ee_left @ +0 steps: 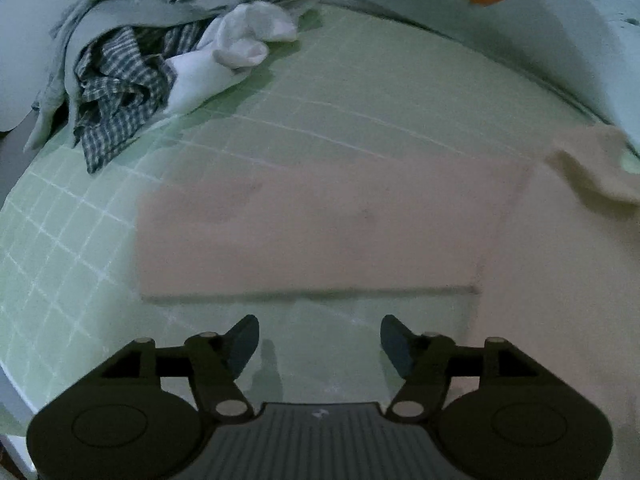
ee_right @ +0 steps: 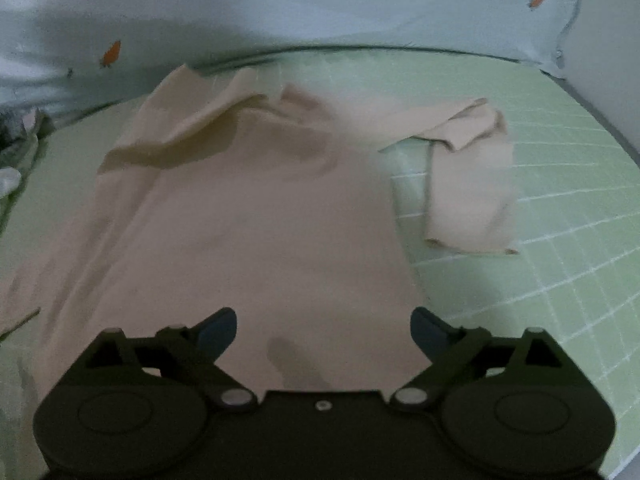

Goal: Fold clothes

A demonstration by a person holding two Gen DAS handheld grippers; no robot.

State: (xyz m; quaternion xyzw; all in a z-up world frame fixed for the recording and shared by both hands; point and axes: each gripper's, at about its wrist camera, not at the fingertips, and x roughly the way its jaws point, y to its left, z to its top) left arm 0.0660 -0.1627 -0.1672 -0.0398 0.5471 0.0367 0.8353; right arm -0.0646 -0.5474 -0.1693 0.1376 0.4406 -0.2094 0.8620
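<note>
Shirt [ee_right: 248, 216] flat on green sheet [ee_right: 560, 240], collar end away.

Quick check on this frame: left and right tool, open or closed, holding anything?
Left tool: open, empty, above the green mat beside the beige shirt.
Right tool: open, empty, over the beige shirt.

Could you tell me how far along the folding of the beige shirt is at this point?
Early. The beige shirt lies spread on the green mat, one sleeve folded back. Both the left gripper and right gripper are open and empty. Folding the body remains, and the clothes pile waits.
</note>
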